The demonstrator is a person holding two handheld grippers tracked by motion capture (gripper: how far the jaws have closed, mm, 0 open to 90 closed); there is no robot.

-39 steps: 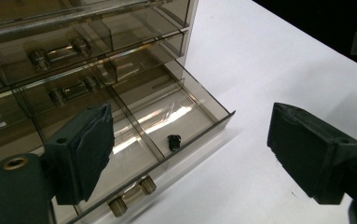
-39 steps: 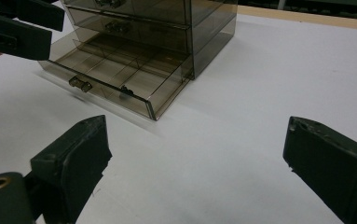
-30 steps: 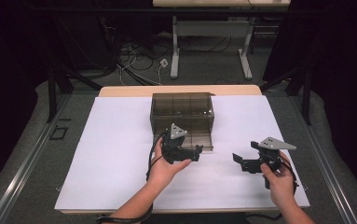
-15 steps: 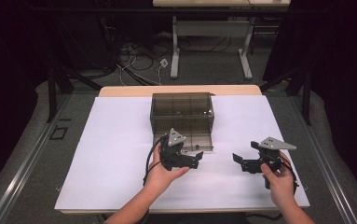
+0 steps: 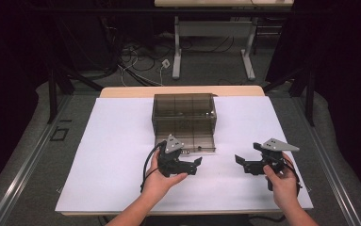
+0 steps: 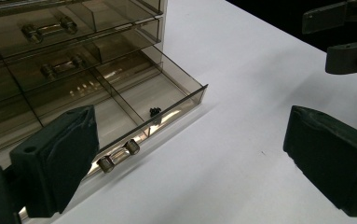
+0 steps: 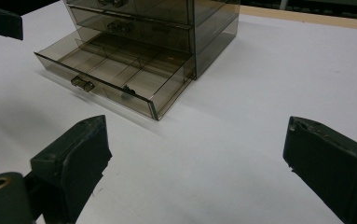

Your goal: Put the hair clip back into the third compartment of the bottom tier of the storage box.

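Nearest the bottom edge of the high view, two forearms come up onto the white table (image 5: 112,155). The left hand-held gripper (image 5: 198,162) sits just below the middle of the frame, its jaws spread wide with nothing between them, pointing toward the right. In the left gripper view the two black pads stand far apart at the lower left and lower right, bare white surface between them.

The right hand-held gripper (image 5: 237,159) is at the lower right of the high view, well apart from the left one, its jaws likewise parted and empty, aimed toward the left. In the right gripper view its pads frame a stretch of plain white table.

Just above the left hand-held gripper, at the centre of the high view, stands the smoky transparent drawer cabinet (image 5: 184,107). Its bottom drawer (image 5: 187,140) is pulled out toward the person, while the drawers above it are pushed in. In the left gripper view the open drawer's front lies just beyond the left pad, with a small metal handle (image 6: 118,156) on it and dividers splitting it into compartments. A small dark object (image 6: 155,111) lies in the compartment by the drawer's front corner, close against the front wall.

Beyond the table, at the top of the high view, cables (image 5: 143,59) lie on the floor beside the white legs of another table (image 5: 177,52).
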